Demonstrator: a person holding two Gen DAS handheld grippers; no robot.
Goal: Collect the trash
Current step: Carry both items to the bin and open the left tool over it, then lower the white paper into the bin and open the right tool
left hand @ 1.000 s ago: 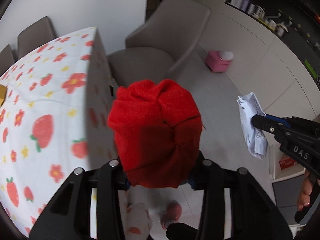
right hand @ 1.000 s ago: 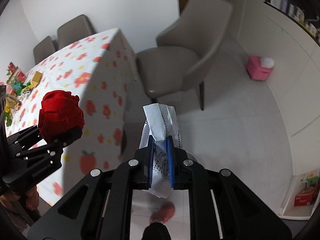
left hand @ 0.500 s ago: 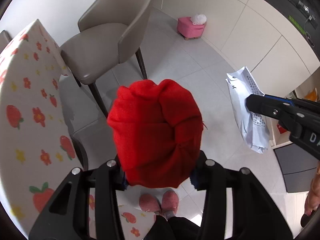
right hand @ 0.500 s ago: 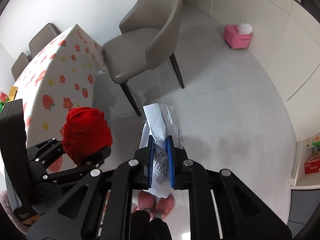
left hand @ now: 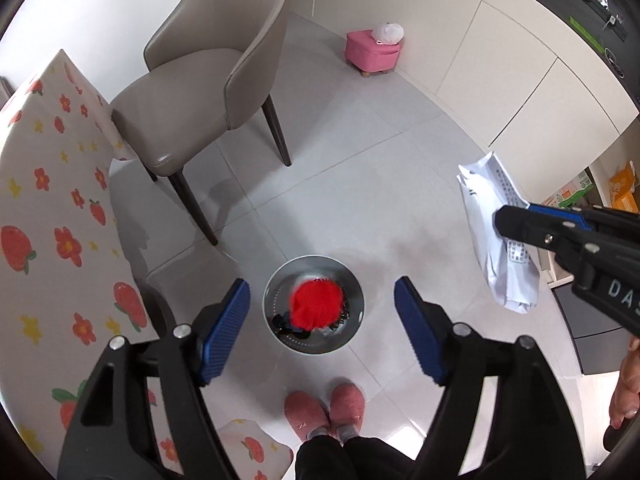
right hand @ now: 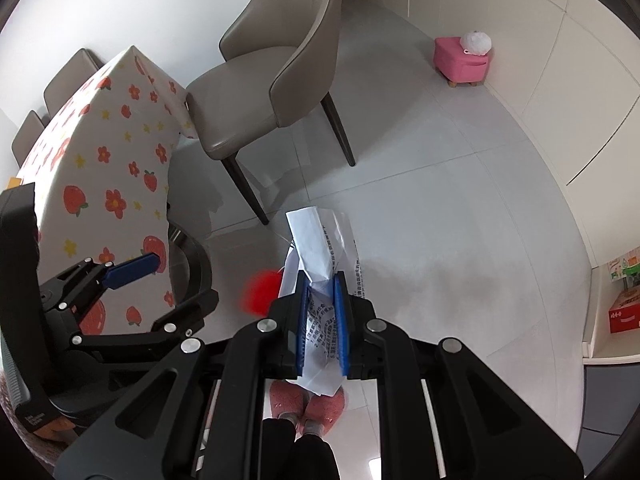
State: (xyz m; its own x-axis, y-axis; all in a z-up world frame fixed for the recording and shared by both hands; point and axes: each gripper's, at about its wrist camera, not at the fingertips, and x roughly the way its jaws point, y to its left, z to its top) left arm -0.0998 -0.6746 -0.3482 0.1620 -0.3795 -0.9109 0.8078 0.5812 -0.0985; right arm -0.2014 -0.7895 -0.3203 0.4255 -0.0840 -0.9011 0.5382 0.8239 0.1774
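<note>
My left gripper (left hand: 322,312) is open and empty, held above a round grey trash bin (left hand: 276,286) on the floor. A red cloth ball (left hand: 316,309) is blurred over the bin's mouth, falling into it. It also shows as a red blur in the right wrist view (right hand: 259,292). My right gripper (right hand: 321,300) is shut on a crumpled white printed paper (right hand: 316,248), which also shows in the left wrist view (left hand: 490,216), to the right of the bin. The left gripper also shows at the left in the right wrist view (right hand: 176,276).
A beige chair (left hand: 208,96) stands beyond the bin. A table with a strawberry-print cloth (left hand: 44,216) is at the left. A pink stool (left hand: 372,50) with a white bundle sits by the far cabinets. The person's pink slippers (left hand: 324,408) are just below the bin.
My left gripper opened and let go of the red cloth ball, which dropped toward the bin. Both grippers tilted further down toward the floor. The right gripper kept its hold on the paper.
</note>
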